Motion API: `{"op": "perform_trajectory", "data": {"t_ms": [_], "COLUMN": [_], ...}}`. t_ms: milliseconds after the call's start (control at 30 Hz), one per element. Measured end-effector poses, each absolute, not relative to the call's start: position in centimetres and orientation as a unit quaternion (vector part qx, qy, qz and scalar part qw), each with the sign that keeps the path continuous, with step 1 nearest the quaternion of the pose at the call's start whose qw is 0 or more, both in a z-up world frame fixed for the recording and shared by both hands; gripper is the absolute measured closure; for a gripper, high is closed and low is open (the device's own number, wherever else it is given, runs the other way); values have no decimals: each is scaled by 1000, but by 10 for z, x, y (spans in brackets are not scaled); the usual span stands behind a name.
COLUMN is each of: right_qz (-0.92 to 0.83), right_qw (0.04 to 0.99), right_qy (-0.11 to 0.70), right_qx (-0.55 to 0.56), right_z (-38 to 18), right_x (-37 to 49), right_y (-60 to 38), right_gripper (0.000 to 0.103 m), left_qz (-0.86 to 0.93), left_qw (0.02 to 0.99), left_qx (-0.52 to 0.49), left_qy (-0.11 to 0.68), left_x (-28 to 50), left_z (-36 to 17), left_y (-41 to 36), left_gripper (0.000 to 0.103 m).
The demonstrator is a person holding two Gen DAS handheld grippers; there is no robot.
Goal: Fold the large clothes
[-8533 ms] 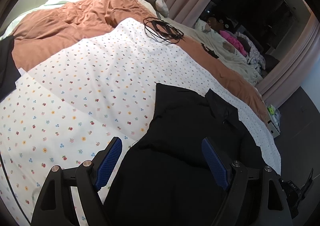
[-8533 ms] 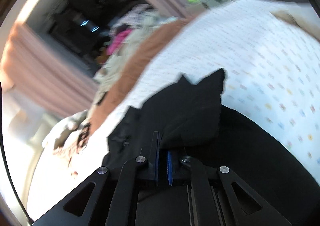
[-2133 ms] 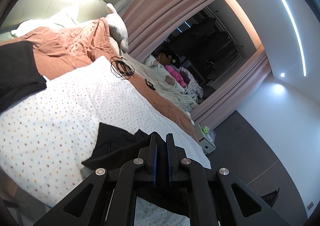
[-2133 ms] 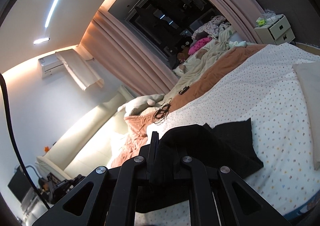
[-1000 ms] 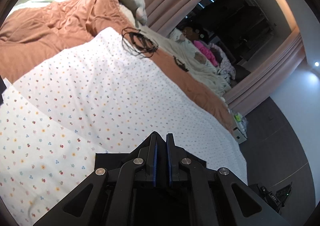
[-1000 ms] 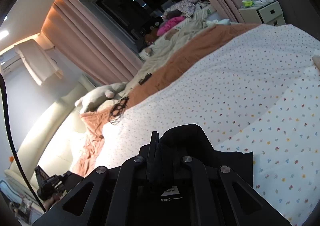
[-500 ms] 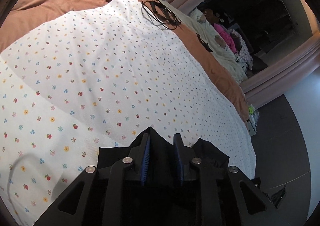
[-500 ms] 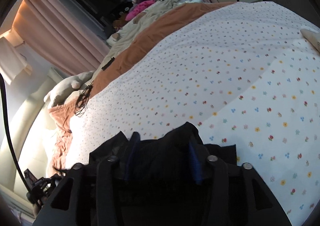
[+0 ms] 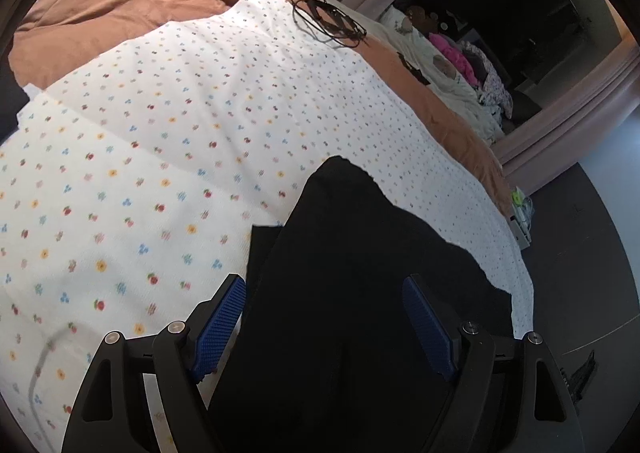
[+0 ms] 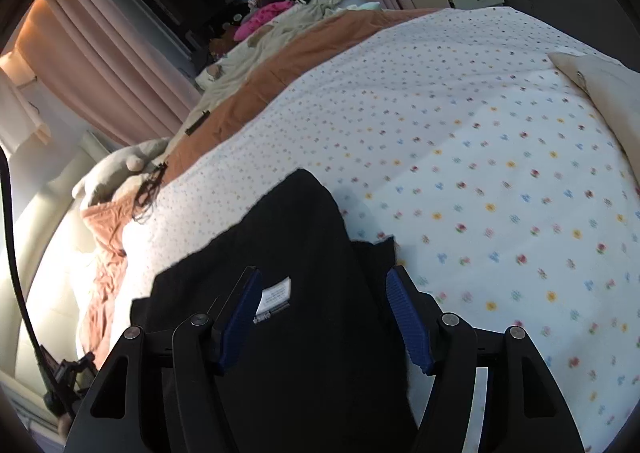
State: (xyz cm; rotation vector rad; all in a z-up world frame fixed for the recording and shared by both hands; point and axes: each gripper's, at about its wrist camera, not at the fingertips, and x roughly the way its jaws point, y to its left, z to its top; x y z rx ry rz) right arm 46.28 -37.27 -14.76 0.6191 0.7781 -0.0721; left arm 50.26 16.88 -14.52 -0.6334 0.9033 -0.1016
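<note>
Black garment (image 9: 360, 293) between spread grippers

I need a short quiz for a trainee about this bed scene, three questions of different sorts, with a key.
1. True or false: the left tool is shut on the black garment.
2. What lies at the far edge of the flowered sheet? A) cable coil B) shoe C) book
3. Fill in: the white label on the garment shows beside the ____ tool's pad.

Key: 1 false, both tools are open above the garment. 2 A. 3 right.
</note>
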Motion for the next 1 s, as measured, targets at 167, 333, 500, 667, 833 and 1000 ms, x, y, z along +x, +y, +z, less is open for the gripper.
{"op": "perform_trajectory", "data": {"t_ms": [167, 333, 500, 667, 833, 1000], "right_qz": [-39, -36, -29, -14, 4, -24], "right_qw": [876, 875, 868, 868, 869, 860], "right_qy": [402, 425, 441, 443, 441, 455], "right_qx": [263, 230, 227, 225, 223, 228], "right_z": [-153, -161, -173, -178, -185, -196], "right_x": [443, 419, 392, 367, 354, 359], "right_y": [-373, -367, -365, -361, -359, -366], "right_gripper": [38, 38, 38, 44, 79, 89], "left_qz": [-37, -25, -26, -22, -12, -5], "left_qw": [848, 847, 845, 840, 833, 835], "left_qx": [-268, -249, -231, -227, -227, -213], "left_qy": [456, 469, 481, 492, 505, 507], "left_x": [476, 449, 429, 408, 396, 394], "left_z": [-157, -162, -166, -176, -189, -192], "left_y": [166, 166, 166, 168, 172, 168], "left_gripper": [21, 22, 30, 41, 43, 43]}}
